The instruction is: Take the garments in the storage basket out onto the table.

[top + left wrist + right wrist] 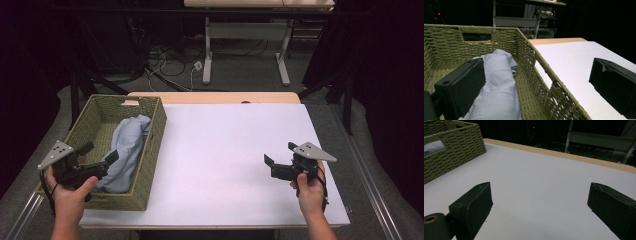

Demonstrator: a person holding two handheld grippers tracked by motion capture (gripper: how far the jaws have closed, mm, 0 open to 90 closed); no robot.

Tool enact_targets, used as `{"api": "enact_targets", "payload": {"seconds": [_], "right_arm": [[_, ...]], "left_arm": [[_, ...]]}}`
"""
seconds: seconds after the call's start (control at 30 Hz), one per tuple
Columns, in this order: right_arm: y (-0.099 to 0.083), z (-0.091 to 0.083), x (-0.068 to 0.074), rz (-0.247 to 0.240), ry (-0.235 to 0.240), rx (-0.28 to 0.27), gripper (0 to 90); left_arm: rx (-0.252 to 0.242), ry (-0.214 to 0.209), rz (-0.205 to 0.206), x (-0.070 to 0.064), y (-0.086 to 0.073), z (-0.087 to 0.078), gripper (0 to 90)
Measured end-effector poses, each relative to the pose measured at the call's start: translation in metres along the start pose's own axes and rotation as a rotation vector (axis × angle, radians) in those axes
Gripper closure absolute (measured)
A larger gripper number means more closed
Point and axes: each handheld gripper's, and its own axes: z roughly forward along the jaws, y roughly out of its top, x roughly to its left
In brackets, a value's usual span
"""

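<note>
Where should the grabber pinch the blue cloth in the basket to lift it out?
Probably pinch the raised bunched fold of the crumpled light-blue cloth, coming from above, since the woven green basket walls block the sides. The left gripper, jaws open, is nearest.

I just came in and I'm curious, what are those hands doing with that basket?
A person holds a hand-held gripper in each hand. The left hand-held gripper is open, with one jaw over the light blue cloth lying in the woven basket and the other outside its wall. The right hand-held gripper is open too, over the bare white table. Nothing is grabbed yet.
</note>
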Motion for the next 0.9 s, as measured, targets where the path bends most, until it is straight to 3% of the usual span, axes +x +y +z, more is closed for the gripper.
{"api": "enact_targets", "payload": {"seconds": [0.17, 0.37, 0.6, 0.83, 0.9], "right_arm": [[0.001, -0.001, -0.002, 0.001, -0.008, -0.005, 6.1], [0.003, -0.002, -0.004, 0.010, -0.019, -0.014, 6.2], [0.005, 0.000, -0.009, 0.018, -0.029, -0.003, 6.8], [0.005, 0.002, -0.008, 0.011, -0.030, 0.005, 6.9], [0.006, 0.002, -0.007, 0.006, -0.031, 0.002, 6.9]], "left_arm": [[0.005, 0.011, -0.002, 0.000, 0.005, 0.001, 0.6], [0.030, 0.031, 0.023, 0.000, 0.020, 0.009, 1.0], [0.091, 0.053, 0.044, 0.000, 0.033, 0.026, 2.4], [0.103, 0.057, 0.012, 0.008, 0.042, 0.031, 3.2], [0.125, 0.085, 0.022, 0.013, 0.046, 0.033, 3.2]]}}
